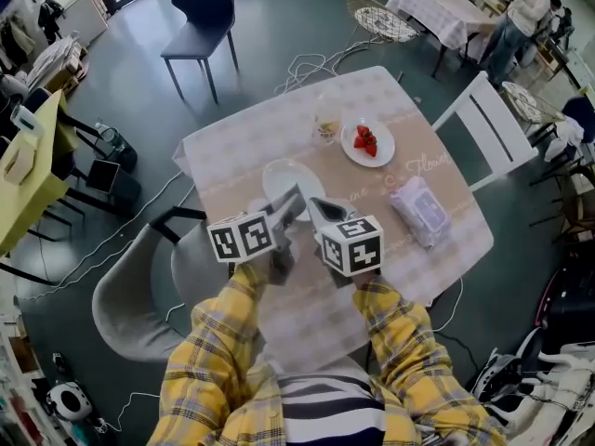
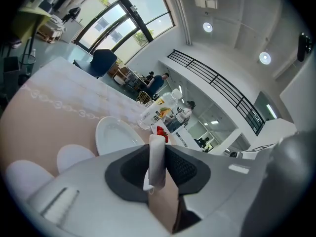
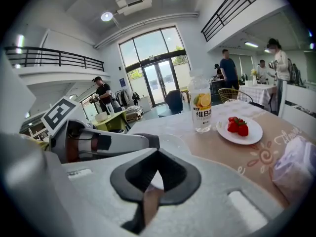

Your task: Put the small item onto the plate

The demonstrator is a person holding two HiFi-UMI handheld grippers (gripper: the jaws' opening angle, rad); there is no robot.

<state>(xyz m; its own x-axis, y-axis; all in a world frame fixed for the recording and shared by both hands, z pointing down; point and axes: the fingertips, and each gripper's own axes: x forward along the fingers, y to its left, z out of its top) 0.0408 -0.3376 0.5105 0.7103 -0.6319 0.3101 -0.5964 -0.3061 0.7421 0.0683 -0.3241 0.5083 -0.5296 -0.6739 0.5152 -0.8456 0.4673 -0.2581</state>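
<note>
The left gripper (image 1: pixel 290 205) is seen at the near rim of the empty plate (image 1: pixel 284 177), and its jaws are clamped on a small white item (image 2: pixel 157 164), a slim pale strip that is held upright between the dark pads. In the left gripper view the empty plate is found just beyond the jaws and a little to their left, so the item is carried at the plate's near edge; whether it touches the plate cannot be told.

The right gripper (image 1: pixel 327 214) is held just to the right of the left one, also at the plate's near rim. Its jaws are drawn together to a thin slit, and nothing is gripped between them.

Beyond the empty plate a drink bottle (image 1: pixel 326 126) with a lemon label is stood upright. To the right of that bottle, and further from the empty plate, a second plate (image 1: pixel 383 152) is set, with strawberries (image 1: pixel 365 140) on it. A packet of wipes (image 1: pixel 418 210) is laid well to the right of the empty plate, on the table (image 1: pixel 232 161). Yellow checked sleeves (image 1: pixel 218 342) are seen behind both grippers.
</note>
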